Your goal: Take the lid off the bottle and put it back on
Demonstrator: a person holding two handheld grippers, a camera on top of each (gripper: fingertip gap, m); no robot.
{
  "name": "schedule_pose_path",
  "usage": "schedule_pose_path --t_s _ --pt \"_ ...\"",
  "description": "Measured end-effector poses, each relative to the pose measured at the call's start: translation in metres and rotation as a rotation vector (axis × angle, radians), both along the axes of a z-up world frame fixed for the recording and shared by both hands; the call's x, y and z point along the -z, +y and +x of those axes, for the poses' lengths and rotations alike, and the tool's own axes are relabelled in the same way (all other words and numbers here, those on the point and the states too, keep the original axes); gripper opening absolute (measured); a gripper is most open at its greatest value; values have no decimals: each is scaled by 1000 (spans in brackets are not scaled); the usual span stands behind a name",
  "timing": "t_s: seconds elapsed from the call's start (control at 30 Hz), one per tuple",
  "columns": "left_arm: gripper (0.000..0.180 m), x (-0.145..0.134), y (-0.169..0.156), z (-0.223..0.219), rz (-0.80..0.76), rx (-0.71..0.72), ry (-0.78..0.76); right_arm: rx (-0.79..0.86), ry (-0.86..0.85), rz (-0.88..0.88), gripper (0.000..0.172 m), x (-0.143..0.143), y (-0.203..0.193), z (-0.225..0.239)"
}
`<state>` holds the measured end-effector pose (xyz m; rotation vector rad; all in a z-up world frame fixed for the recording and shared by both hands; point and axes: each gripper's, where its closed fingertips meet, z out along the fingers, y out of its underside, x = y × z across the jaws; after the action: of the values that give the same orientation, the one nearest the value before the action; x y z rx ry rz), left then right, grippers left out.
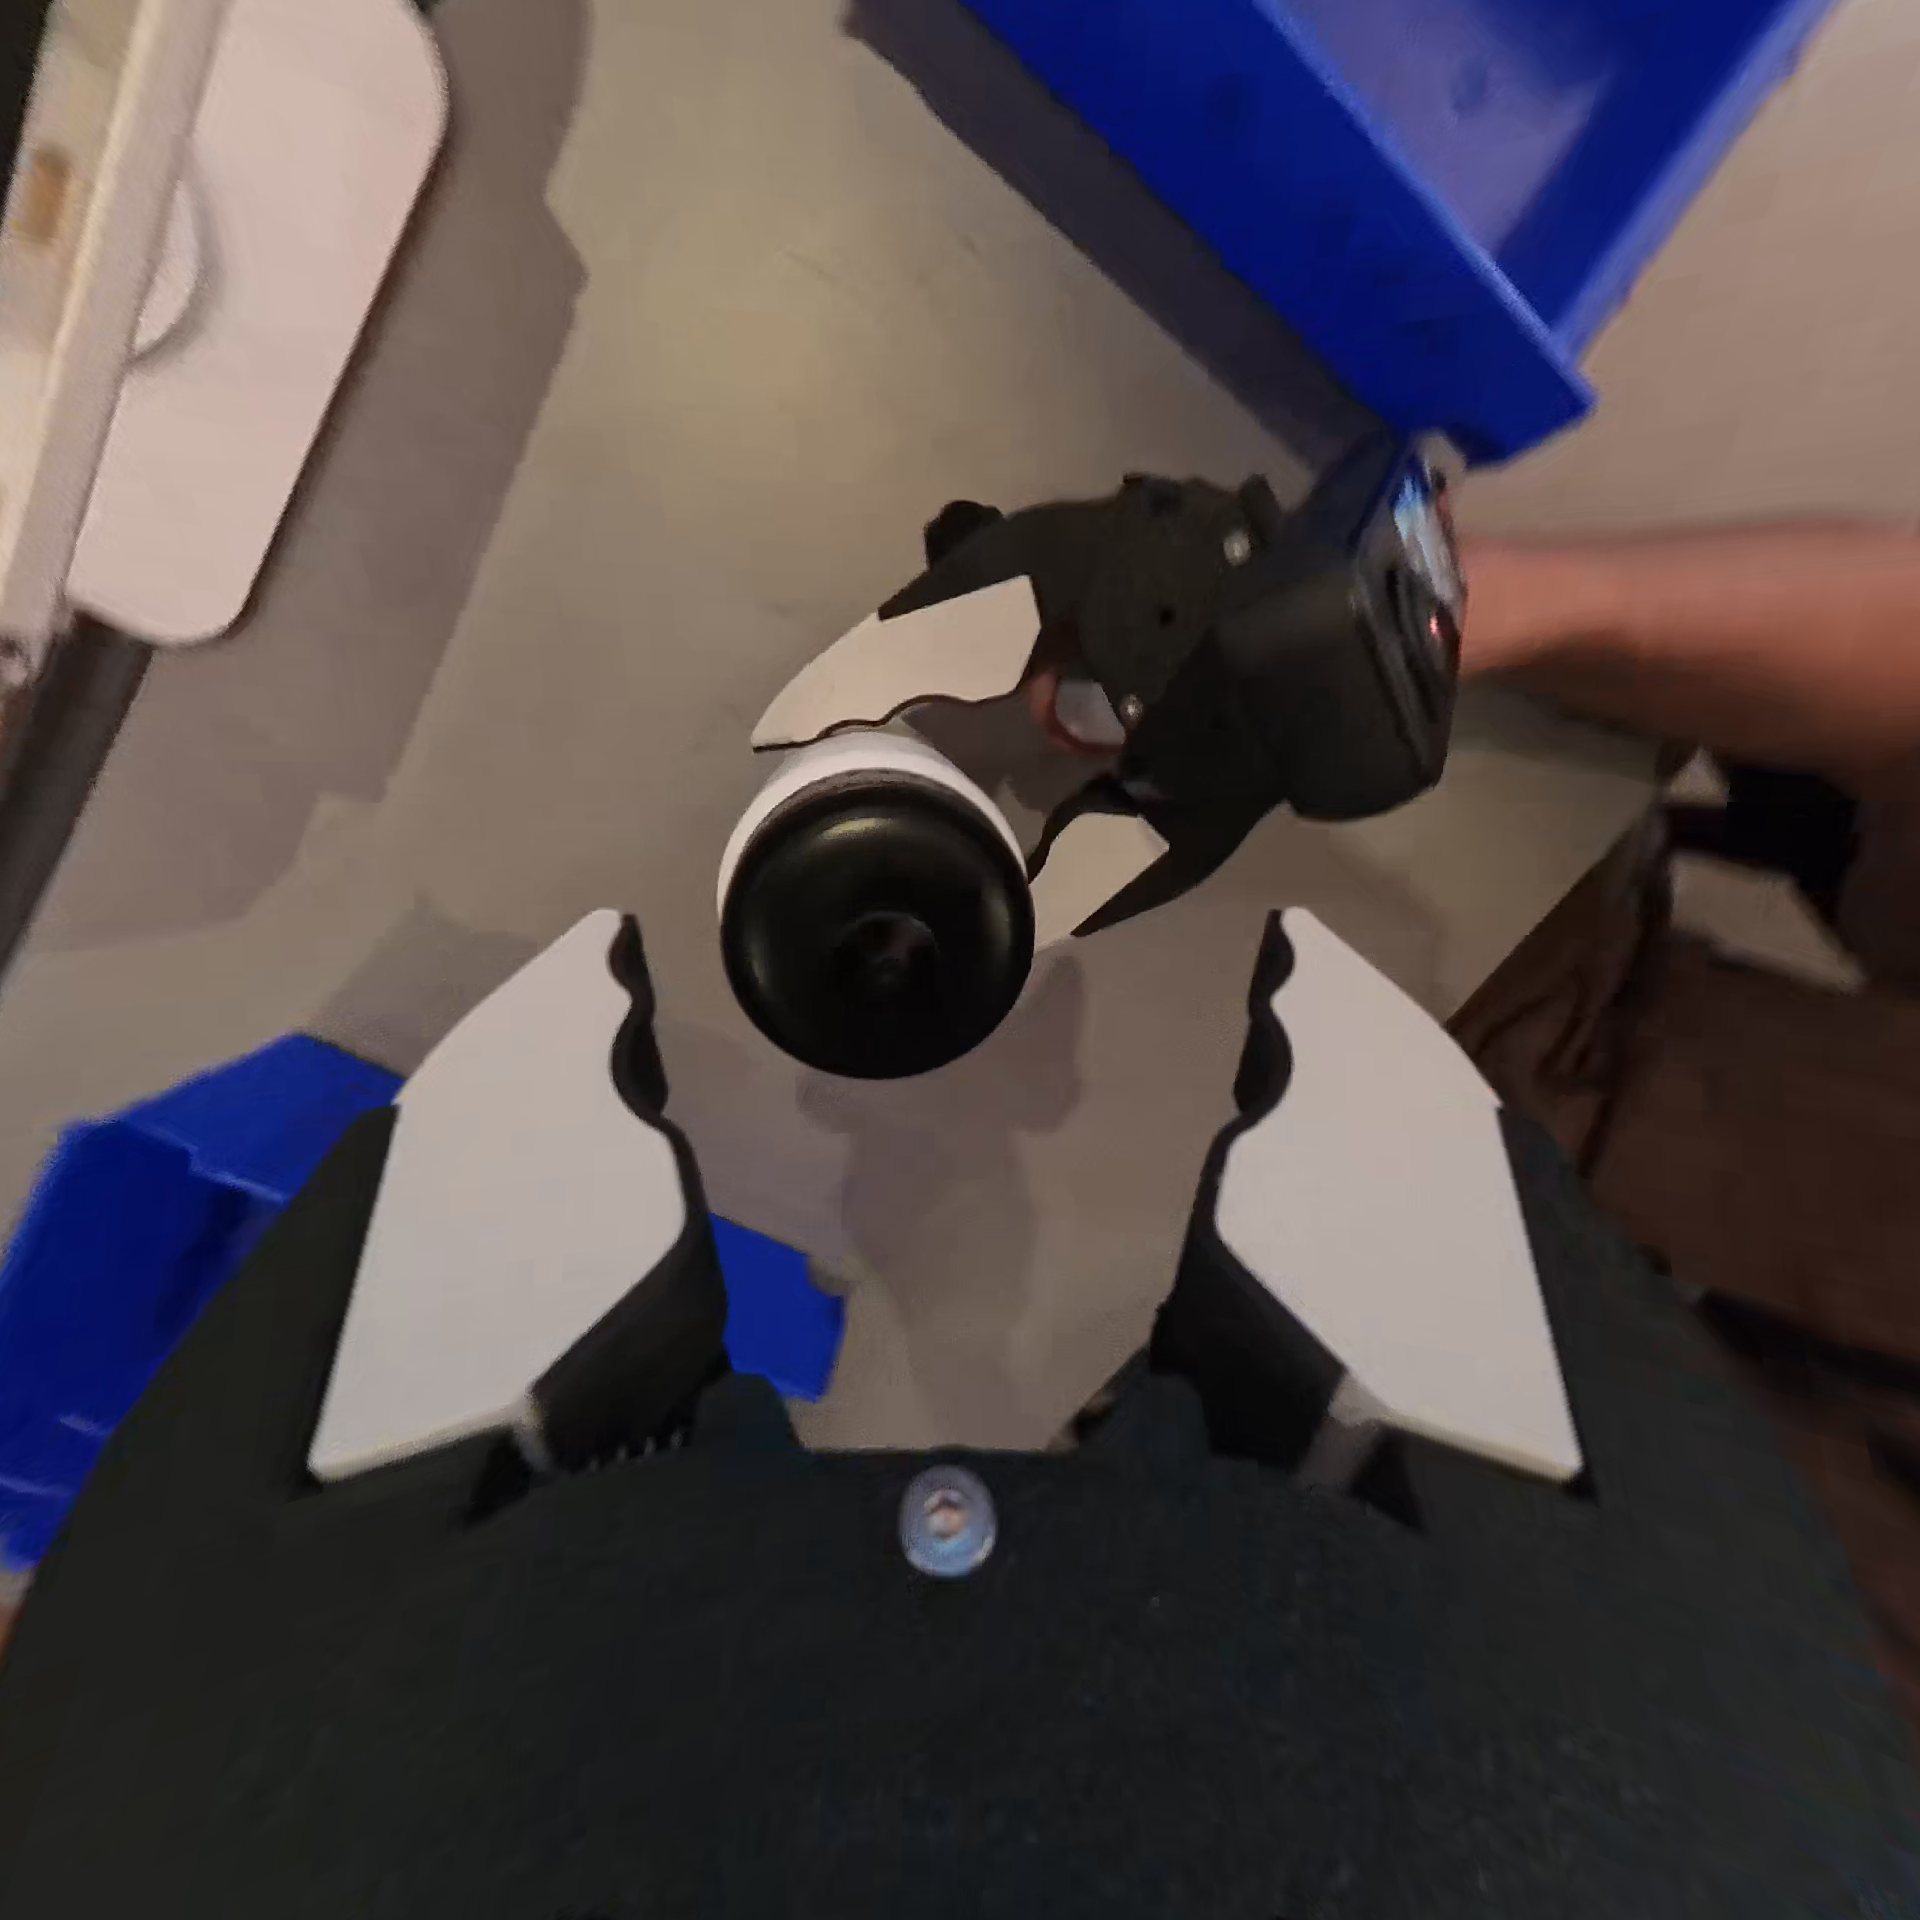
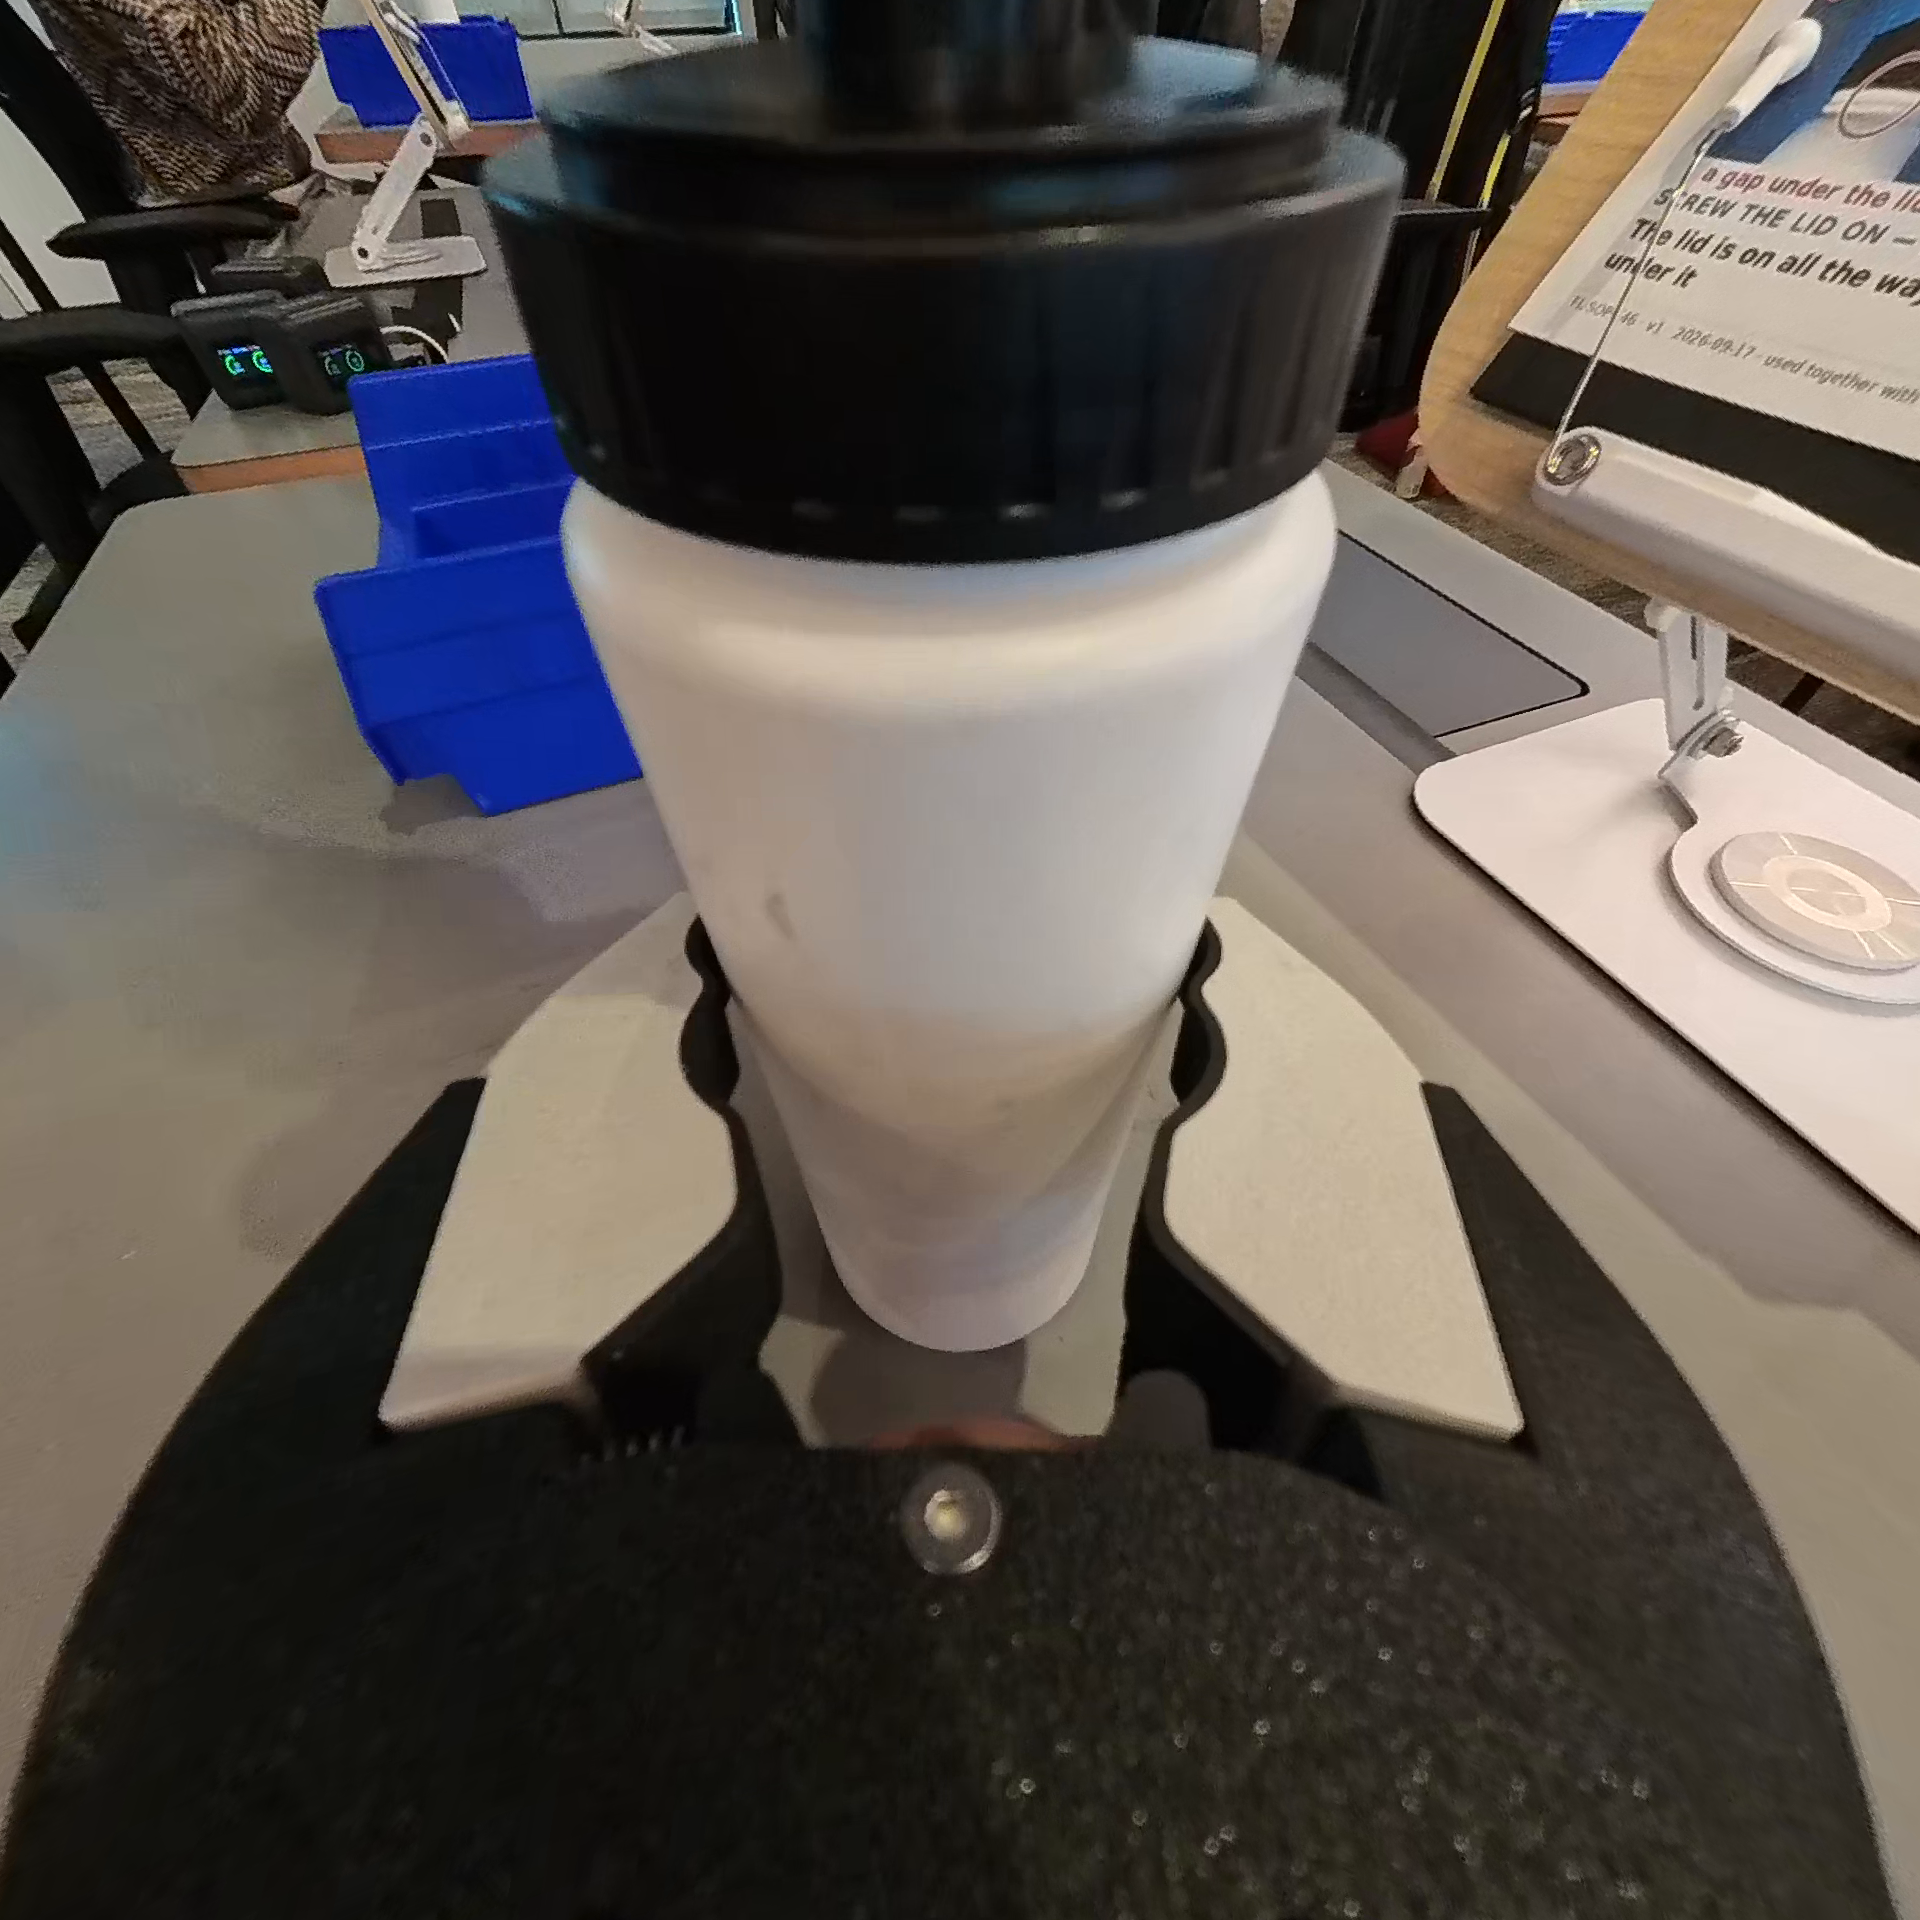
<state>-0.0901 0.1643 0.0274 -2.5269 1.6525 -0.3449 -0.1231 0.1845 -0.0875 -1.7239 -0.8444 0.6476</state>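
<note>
While your right gripper (image 2: pixel 951 1049) is clamping the white bottle (image 2: pixel 935 790) above the desk (image 2: pixel 260 935), your left fingers (image 1: pixel 540 1164) are hanging wide open; an off-centre closure could skid off the black lid (image 1: pixel 878 935).

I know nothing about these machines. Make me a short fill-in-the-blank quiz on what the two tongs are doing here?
1. The right tongs grip the white plastic bottle by its ____.
2. The bottle's ribbed screw lid is coloured ____.
3. The left tongs are ____, touching nothing.

Missing words: body; black; open
</note>
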Motion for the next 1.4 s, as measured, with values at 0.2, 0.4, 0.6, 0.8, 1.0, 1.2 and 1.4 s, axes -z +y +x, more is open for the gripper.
schedule_pose_path --t_s 0.2,0.4,0.6,0.8,1.0,1.2,1.4 --pt "97 18 4 -21 0 -423 143 1 -4 -4 83 0 0 0" --pt "81 25 11 -13 35 -466 151 2 -4 -5 83 0 0 1" --pt "69 33 8 -13 39 -301 178 -4 -2 -5 83 0 -1 2" --pt "70 33 7 -16 43 194 184 -12 -1 0 83 0 -1 0" --pt "70 34 7 -17 39 589 202 -15 5 1 83 0 -1 0" --pt "70 34 5 -20 114 902 236 -24 0 1 83 0 -3 -2" --pt "98 27 5 -23 122 815 231 -24 1 1 83 0 -3 -3"
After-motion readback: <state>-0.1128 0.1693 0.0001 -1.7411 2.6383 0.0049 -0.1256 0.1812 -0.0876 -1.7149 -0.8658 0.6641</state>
